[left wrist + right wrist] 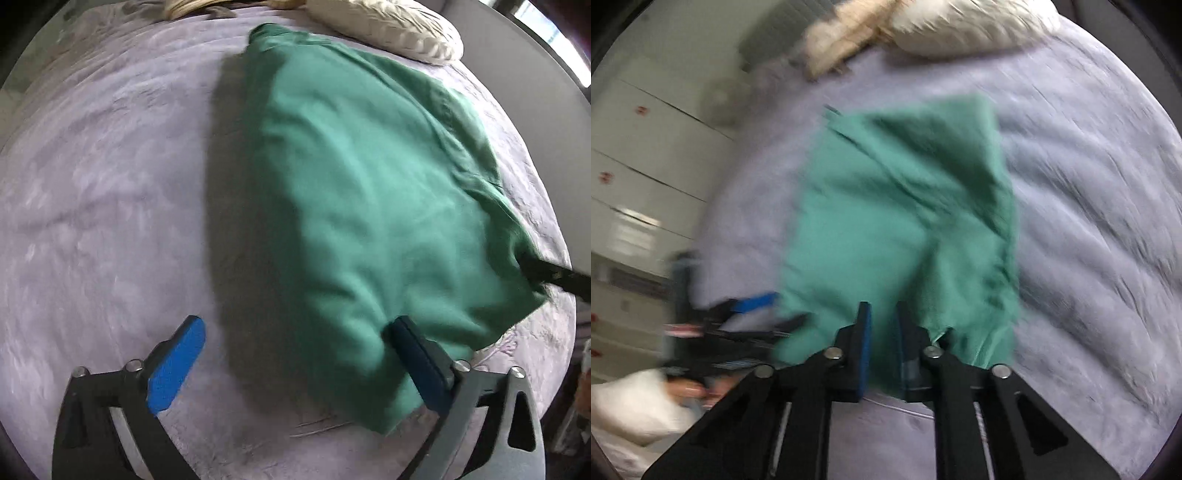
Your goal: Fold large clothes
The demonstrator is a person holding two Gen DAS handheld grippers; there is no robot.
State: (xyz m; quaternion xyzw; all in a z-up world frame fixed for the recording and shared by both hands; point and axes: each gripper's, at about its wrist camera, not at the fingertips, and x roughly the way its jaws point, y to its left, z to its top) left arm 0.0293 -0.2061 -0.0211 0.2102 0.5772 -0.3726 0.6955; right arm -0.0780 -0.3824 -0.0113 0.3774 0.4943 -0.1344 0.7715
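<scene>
A large green garment (351, 184) lies spread over a lavender bedspread (92, 184). My left gripper (295, 363) stands wide open over the garment's near left edge. Its blue left pad (177, 365) is above bare bedspread, and its right finger (417, 362) touches the cloth's edge. In the right wrist view the green garment (897, 206) runs forward from my right gripper (882, 332), which is shut on its near hem, with cloth bunched between the pads. The left gripper (772, 312) shows blurred at that view's left. The right gripper's dark fingers (554, 277) hold the cloth's right corner.
Cream pillows (388, 33) lie at the head of the bed, beyond the garment. White cupboard doors (646, 166) stand off the bed's left side. A person's white sleeve (631, 406) is at the lower left. Bare bedspread (1089, 221) extends to the right.
</scene>
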